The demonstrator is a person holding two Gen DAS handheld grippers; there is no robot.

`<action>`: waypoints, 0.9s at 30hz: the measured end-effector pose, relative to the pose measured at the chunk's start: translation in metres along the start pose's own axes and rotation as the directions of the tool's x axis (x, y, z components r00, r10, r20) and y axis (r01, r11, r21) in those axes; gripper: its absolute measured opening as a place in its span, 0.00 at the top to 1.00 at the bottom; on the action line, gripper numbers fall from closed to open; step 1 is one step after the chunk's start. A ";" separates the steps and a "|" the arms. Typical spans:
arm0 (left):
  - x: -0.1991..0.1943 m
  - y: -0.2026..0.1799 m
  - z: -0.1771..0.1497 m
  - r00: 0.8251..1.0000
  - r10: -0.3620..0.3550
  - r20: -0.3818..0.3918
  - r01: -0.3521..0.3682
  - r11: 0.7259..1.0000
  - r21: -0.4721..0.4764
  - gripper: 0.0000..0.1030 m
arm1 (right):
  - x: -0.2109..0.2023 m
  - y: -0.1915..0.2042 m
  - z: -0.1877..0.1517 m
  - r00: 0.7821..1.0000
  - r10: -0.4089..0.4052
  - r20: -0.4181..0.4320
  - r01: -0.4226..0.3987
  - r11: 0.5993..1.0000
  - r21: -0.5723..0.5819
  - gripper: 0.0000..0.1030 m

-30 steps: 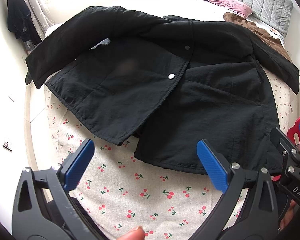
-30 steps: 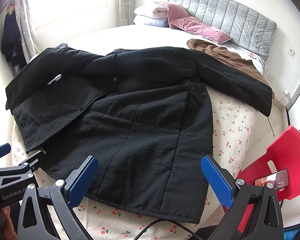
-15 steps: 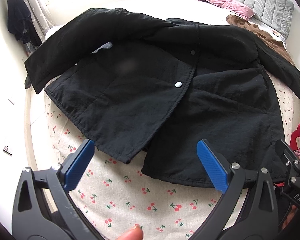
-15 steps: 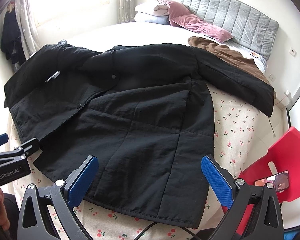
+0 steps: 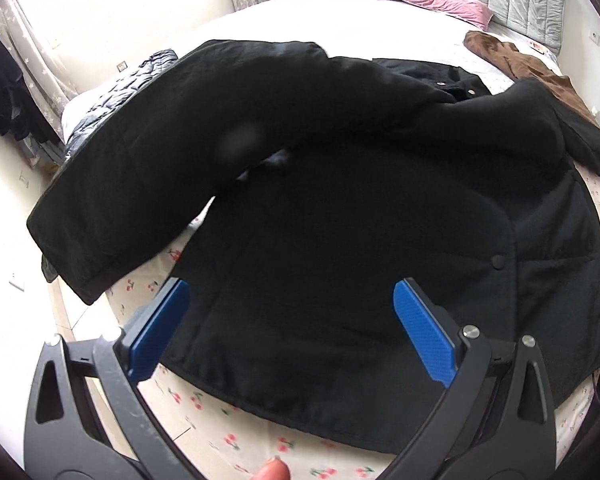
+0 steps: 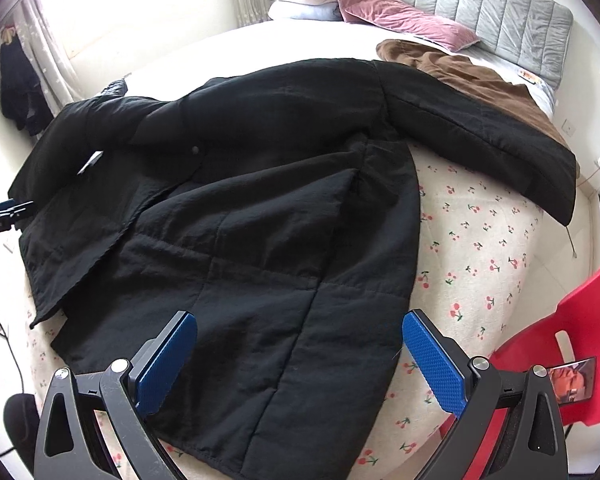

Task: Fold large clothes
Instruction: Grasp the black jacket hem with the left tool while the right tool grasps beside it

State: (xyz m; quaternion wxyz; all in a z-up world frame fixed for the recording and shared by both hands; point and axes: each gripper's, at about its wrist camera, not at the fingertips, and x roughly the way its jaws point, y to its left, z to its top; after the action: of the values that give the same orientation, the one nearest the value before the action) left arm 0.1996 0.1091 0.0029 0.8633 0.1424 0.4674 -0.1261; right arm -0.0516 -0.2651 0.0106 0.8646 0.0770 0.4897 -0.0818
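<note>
A large black padded coat lies spread front-up on the cherry-print bedsheet, sleeves stretched to both sides. In the left wrist view its left sleeve hangs over the bed's edge. My left gripper is open and empty, just above the coat's left front panel near the hem. In the right wrist view the coat fills the middle, its right sleeve reaching toward the bed's right edge. My right gripper is open and empty over the right hem. The left gripper shows at the far left there.
A brown garment lies behind the coat near the grey headboard, with pink and white pillows. A red chair stands right of the bed. A quilted grey garment lies at the bed's far left. Dark clothes hang by the curtain.
My left gripper has moved forward and left, from over the sheet to over the coat's left panel. My right gripper has moved forward over the right hem. Both stay open.
</note>
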 end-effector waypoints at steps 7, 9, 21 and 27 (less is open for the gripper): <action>0.056 0.074 0.003 0.989 -0.135 -0.064 0.130 0.988 -0.082 0.01 | 0.036 -0.034 0.015 0.995 0.031 -0.099 -0.023 0.997 0.079 0.00; 0.068 0.085 0.003 0.983 -0.166 -0.074 0.158 0.982 -0.101 0.01 | 0.048 -0.036 0.016 0.991 0.053 -0.124 -0.042 0.995 0.090 0.00; 0.099 0.086 -0.016 0.931 -0.353 -0.095 0.321 0.913 -0.253 0.35 | 0.093 -0.035 0.000 0.972 0.086 -0.218 -0.062 0.991 0.115 0.00; 0.095 0.065 -0.024 0.921 -0.368 -0.126 0.325 0.906 -0.270 0.64 | 0.080 -0.064 -0.030 0.954 0.202 -0.219 -0.138 0.951 0.278 0.00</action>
State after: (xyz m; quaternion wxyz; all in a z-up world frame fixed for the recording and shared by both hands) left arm 0.2543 0.1701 -0.0818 0.7937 -0.0399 0.5709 -0.2063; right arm -0.0502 -0.3260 -0.0769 0.7837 0.2413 0.5692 -0.0597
